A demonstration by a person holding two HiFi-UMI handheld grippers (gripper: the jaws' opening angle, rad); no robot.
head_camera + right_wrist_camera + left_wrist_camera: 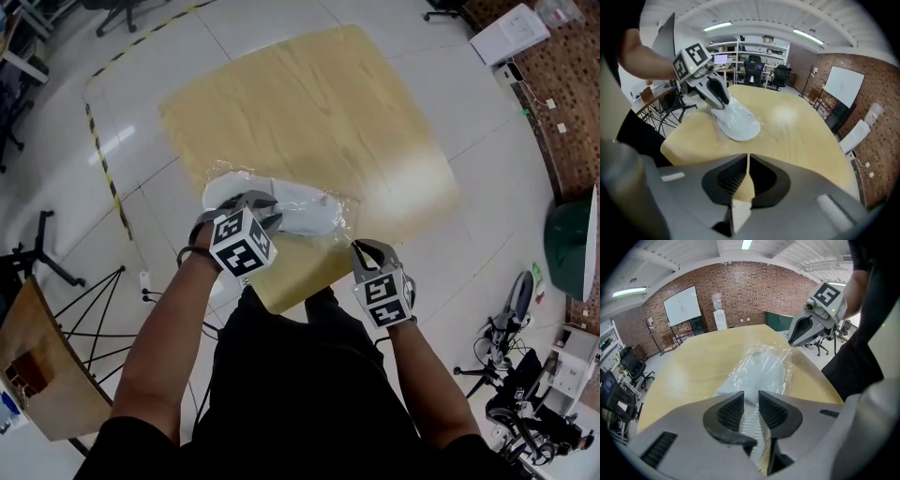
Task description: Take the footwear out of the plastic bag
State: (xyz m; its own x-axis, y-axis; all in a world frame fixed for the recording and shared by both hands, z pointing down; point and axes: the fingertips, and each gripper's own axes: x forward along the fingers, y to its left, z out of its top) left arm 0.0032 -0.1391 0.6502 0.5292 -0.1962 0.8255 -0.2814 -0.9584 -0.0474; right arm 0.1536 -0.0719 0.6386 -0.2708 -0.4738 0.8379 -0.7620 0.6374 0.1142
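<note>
Left gripper [747,401]: fingers clamped on the near end of the white footwear [300,208], whose ribbed surface fills the gap between them.
Right gripper [746,164]: fingers pressed together, with only bare worktop [309,103] showing through the slit between them.
Footwear: still inside the clear plastic bag [342,220], lying flat on the worktop.
Long axis: it runs straight ahead of the left fingers, and its far end points toward the right fingers.
Key relation: the bag's free end lies just beside the right fingers, ahead and to their left. By my reading, that hand is nearer the film and should pinch it.
Views: the head view shows both ends at once. Only the left gripper view shows the grip itself. The right gripper view shows a gap between its fingers and the bag.
</note>
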